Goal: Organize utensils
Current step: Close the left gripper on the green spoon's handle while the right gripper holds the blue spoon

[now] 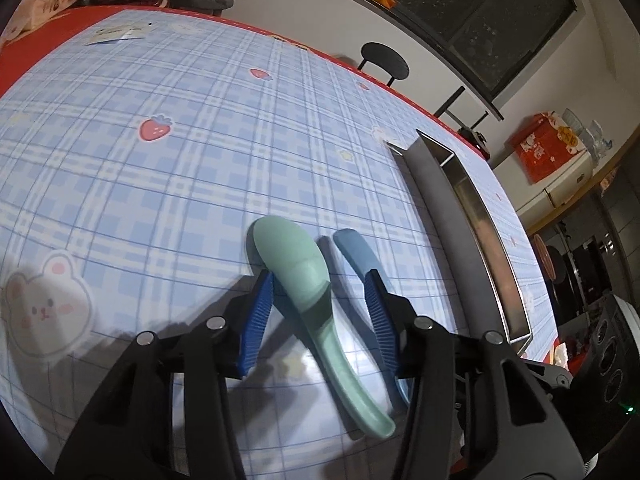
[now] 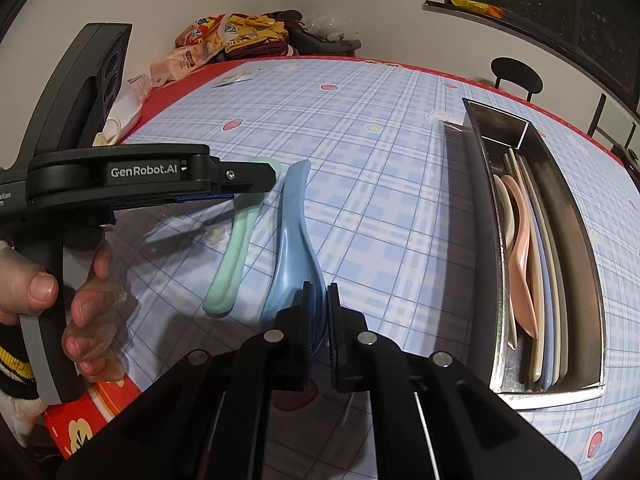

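Note:
A mint-green spoon (image 1: 304, 276) lies on the checked tablecloth, bowl away from me, handle toward the camera. My left gripper (image 1: 320, 280) straddles its bowl, open; the left pad is next to the bowl, the right pad clear of it. A blue spoon (image 1: 352, 248) lies just right of it, partly behind that right finger. In the right wrist view my right gripper (image 2: 320, 294) is shut on the bowl rim of the blue spoon (image 2: 292, 232), which is tipped on its side. The green spoon (image 2: 236, 248) lies left of it, under the left gripper (image 2: 264, 172).
A long steel tray (image 2: 484, 240) on the right holds a pink spoon (image 2: 520, 240) and several flat utensils; its wall (image 1: 444, 216) runs close to the spoons. Snack packets and clothes (image 2: 240, 40) sit at the far edge. A hand (image 2: 40, 288) grips the left tool. A black chair (image 1: 384, 60) stands behind the table.

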